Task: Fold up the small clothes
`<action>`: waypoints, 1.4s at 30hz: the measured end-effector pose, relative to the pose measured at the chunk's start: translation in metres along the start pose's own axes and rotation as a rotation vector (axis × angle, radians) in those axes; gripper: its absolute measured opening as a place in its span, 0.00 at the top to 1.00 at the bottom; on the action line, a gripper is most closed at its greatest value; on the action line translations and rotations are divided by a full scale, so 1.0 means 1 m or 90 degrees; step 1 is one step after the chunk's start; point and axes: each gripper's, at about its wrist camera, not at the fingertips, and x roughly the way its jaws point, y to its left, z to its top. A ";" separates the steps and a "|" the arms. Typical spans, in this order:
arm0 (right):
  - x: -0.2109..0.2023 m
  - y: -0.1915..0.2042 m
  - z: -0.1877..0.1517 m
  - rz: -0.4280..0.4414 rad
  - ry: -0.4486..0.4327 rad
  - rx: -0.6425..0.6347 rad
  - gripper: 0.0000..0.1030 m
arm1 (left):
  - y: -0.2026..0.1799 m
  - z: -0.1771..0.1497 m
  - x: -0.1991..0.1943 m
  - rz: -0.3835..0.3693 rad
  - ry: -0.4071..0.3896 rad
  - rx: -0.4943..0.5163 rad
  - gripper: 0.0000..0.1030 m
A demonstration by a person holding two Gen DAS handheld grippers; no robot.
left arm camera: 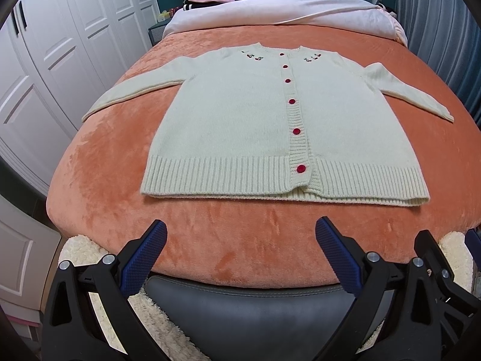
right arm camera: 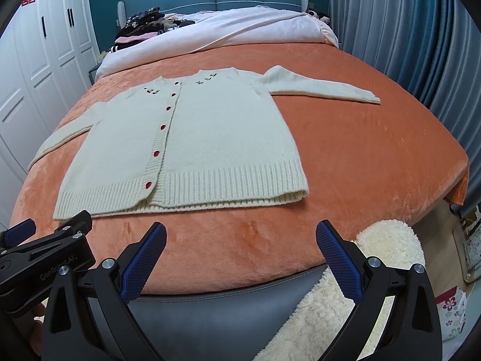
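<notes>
both grippers hang spread wide and empty at the foot of the bed, short of the cream cardigan [left arm camera: 270,120]. left gripper [left arm camera: 240,234] faces the ribbed hem [left arm camera: 216,174] almost square on, button line running straight away from it, so the garment's long axis points ahead. right gripper [right arm camera: 240,236] sees the body ahead and to its left, with the right sleeve [right arm camera: 324,88] far ahead, slightly to its right. each sleeve looks nearer its own-side gripper, likely the first fold.

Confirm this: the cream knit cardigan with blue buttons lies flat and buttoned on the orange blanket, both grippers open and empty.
Wrong on the buttons: the cream knit cardigan has red buttons, clear in the left wrist view. It does lie flat, buttoned, on the orange blanket; left gripper and right gripper are open, empty.
</notes>
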 end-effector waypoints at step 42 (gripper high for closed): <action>0.343 -0.342 0.250 0.006 -0.036 0.523 0.05 | 0.040 0.106 0.149 -0.035 0.034 -0.152 0.05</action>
